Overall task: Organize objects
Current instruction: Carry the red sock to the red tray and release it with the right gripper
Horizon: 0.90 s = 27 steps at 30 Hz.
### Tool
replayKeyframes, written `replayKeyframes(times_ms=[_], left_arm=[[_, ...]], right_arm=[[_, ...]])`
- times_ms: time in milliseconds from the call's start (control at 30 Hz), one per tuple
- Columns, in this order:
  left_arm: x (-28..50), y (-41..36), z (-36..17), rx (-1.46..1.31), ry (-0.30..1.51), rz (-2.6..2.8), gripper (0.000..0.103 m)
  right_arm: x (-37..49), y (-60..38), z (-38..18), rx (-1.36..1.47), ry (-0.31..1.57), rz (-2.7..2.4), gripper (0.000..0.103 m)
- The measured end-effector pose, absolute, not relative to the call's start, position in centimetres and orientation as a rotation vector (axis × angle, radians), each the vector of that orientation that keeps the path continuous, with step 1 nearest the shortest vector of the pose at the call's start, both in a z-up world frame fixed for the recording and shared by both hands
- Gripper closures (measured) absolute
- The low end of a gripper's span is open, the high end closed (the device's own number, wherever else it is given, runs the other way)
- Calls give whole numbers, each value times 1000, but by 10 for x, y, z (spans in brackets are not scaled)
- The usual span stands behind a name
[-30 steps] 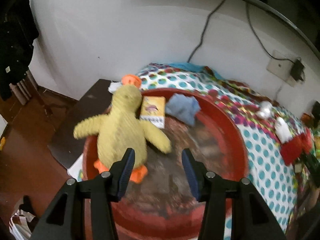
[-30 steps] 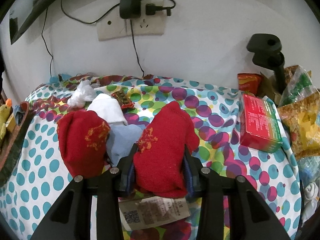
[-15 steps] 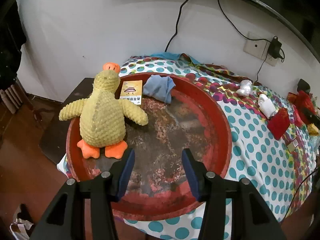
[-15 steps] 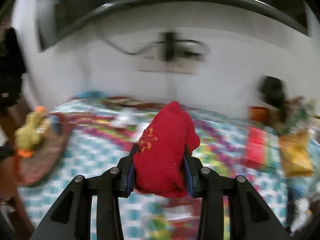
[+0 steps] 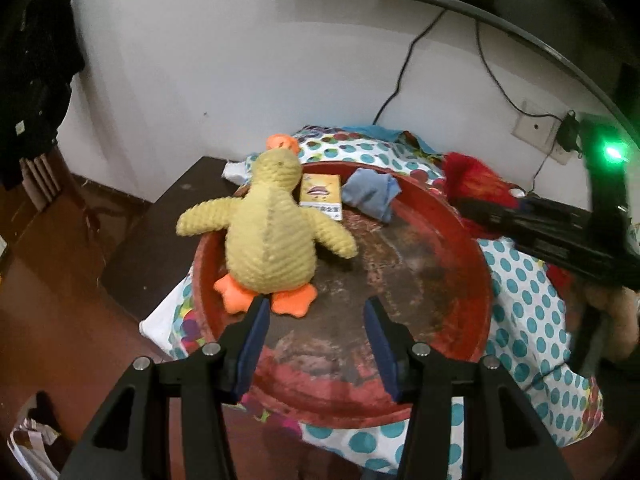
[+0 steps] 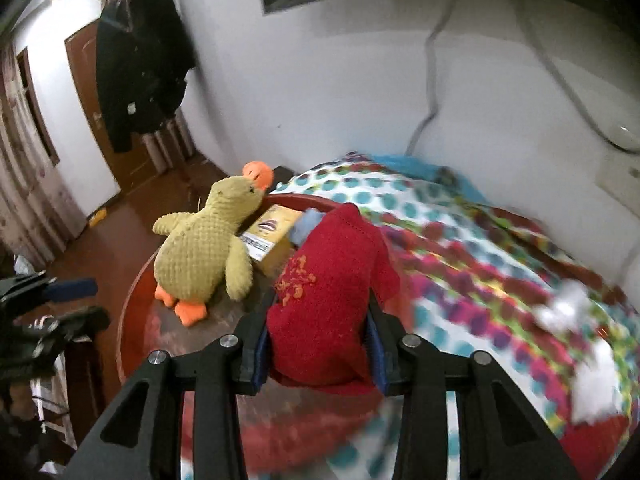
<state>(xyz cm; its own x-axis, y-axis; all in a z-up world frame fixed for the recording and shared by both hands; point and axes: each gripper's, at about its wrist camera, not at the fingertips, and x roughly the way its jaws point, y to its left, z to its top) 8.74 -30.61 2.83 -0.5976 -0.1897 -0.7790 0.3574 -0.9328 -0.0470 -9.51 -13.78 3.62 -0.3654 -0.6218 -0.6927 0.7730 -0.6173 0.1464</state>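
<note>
Two grippers are in view over a table covered with a dotted cloth (image 5: 520,300). The right gripper (image 6: 318,320) has its jaws clenched on a red sock (image 6: 324,300) with a gold pattern, held between the blue pads and raised above the right edge of a round red tray (image 5: 476,252). From the left wrist view the same sock (image 5: 476,180) appears as a red bundle at the tray's far right rim, gripped at the tip of the other tool.

The left gripper (image 5: 316,320) has its jaws spread apart with nothing between them, poised above the near edge of the tray.

Inside the tray, a yellow plush duck (image 5: 268,240) lies face down along the left side, its orange feet toward the near rim and its beak over the far rim. Just beside the duck's head sits a small yellow box (image 5: 322,196), and touching that box on its right is a crumpled blue cloth (image 5: 370,194), both at the far edge of the tray.

A dark jacket (image 6: 140,60) hangs on the wall to the left, near a brown door (image 6: 92,92).
</note>
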Motion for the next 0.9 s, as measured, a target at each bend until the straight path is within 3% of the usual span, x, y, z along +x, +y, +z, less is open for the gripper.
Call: replayKeyframes(times_ms=[333, 400, 467, 700, 900], left_arm=[[90, -325, 20, 1243, 368, -2525, 53], [88, -327, 16, 1261, 379, -2507, 53], [87, -327, 11, 1280, 390, -2490, 53], [77, -308, 12, 1291, 352, -2505, 53], [52, -256, 16, 1343, 317, -2616, 53]], right_arm=[[-113, -230, -13, 1036, 459, -1968, 64], [-116, -234, -19, 1045, 483, -1987, 59], [-119, -234, -24, 1066, 491, -1992, 45], [-108, -184, 0, 1004, 380, -2076, 33], [-79, -54, 35, 948, 158, -2271, 25]])
